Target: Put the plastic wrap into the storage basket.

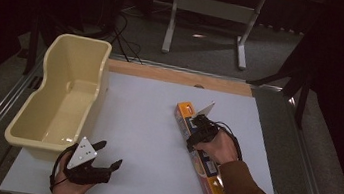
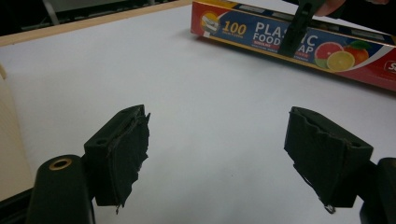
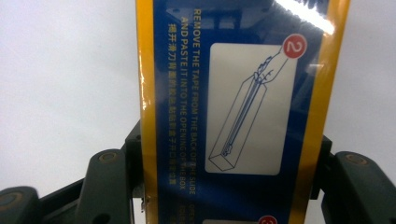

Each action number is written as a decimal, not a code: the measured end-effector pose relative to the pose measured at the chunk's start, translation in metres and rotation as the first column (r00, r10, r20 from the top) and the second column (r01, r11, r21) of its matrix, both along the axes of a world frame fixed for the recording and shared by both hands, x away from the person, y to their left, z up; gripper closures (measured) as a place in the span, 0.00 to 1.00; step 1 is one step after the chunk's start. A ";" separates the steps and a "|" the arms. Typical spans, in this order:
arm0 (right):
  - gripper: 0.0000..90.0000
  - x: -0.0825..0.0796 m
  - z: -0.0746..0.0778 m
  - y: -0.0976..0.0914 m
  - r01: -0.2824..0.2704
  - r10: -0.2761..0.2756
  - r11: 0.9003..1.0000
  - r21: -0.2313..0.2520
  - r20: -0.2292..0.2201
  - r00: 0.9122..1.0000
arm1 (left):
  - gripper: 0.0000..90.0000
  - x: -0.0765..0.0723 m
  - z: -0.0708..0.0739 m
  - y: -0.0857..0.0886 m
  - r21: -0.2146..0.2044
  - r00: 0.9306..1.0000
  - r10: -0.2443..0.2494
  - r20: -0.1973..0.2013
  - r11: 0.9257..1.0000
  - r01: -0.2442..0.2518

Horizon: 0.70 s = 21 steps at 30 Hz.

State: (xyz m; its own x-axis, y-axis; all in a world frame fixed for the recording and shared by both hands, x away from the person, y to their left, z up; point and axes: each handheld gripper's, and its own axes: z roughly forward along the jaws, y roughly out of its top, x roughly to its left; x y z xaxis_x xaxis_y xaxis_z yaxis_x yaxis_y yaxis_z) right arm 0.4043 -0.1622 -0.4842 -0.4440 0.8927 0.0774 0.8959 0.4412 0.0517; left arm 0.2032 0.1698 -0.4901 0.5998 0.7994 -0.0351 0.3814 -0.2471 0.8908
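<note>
A long blue and orange plastic food wrap box (image 1: 208, 176) lies at the right of the white board (image 1: 146, 124), one end pointing away from me. My right gripper (image 1: 199, 130) sits over its far half, with the jaws pressed against the box's two long sides. In the right gripper view the box (image 3: 233, 93) runs between the jaws of the right gripper (image 3: 229, 149). My left gripper (image 1: 111, 153) rests near the board's front left, open, with nothing between its fingers. In the left gripper view its jaws (image 2: 217, 126) stand wide apart over bare board, and the box (image 2: 261, 35) lies beyond them.
A deep cream plastic tub (image 1: 70, 71) stands along the board's left edge, close to my left gripper. A wooden strip (image 1: 177, 76) borders the board's far side. A grey desk frame (image 1: 212, 6) stands on the floor behind the table.
</note>
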 end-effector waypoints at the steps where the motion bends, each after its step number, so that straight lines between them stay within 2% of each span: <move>1: 0.45 0.000 0.001 0.000 0.002 -0.002 1.000 0.003 0.001 1.000 | 0.24 0.000 0.000 0.000 -0.001 1.000 0.000 0.001 1.000 0.000; 8: 0.45 0.001 0.012 0.003 0.000 0.000 1.000 0.018 0.020 1.000 | 0.24 0.000 0.000 0.000 -0.002 1.000 0.001 0.001 1.000 -0.001; 21: 0.45 0.007 0.040 0.017 0.008 -0.014 0.994 0.111 0.052 0.999 | 0.24 0.000 0.000 0.000 -0.001 1.000 0.000 0.004 1.000 0.000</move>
State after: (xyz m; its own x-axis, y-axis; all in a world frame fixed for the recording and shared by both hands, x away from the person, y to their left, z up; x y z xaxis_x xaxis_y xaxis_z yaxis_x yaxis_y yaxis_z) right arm 0.4111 -0.1451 -0.4438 -0.4403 0.8847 0.1528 0.8954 0.4202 0.1472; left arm 0.2029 0.1694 -0.4898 0.5996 0.7996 -0.0332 0.3775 -0.2460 0.8927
